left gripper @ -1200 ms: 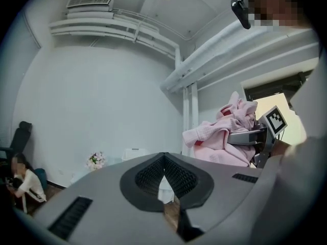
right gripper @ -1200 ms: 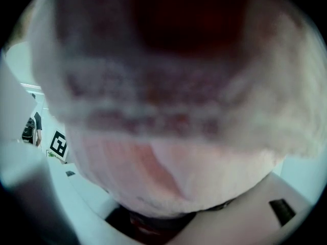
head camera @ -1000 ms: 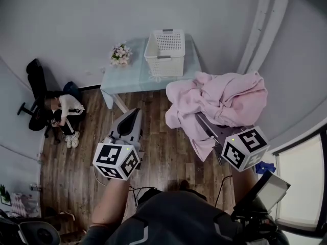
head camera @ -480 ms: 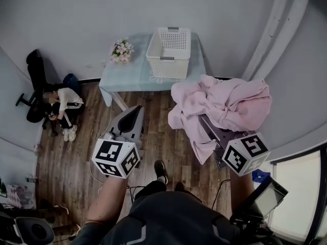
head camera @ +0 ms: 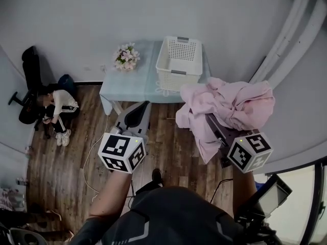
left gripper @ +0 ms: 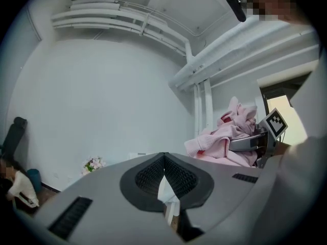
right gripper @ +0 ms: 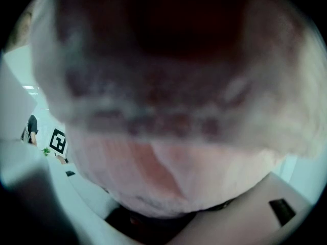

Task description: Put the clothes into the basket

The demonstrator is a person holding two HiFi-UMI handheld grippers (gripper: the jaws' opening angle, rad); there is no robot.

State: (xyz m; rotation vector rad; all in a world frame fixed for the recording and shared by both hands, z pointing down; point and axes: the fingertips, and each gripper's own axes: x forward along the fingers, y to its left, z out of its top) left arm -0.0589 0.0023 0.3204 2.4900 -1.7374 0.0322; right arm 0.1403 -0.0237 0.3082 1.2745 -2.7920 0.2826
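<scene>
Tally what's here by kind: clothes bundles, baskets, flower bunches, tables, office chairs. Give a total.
pink clothes bundle: 1
white basket: 1
flower bunch: 1
light blue table: 1
black office chair: 1
Total: 5

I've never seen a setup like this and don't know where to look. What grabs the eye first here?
A big bundle of pink clothes stands out first, held up by the right tongs at the right of the head view. Beyond it a white basket, which looks empty, stands on a pale blue table against the wall, with flowers beside it.
</scene>
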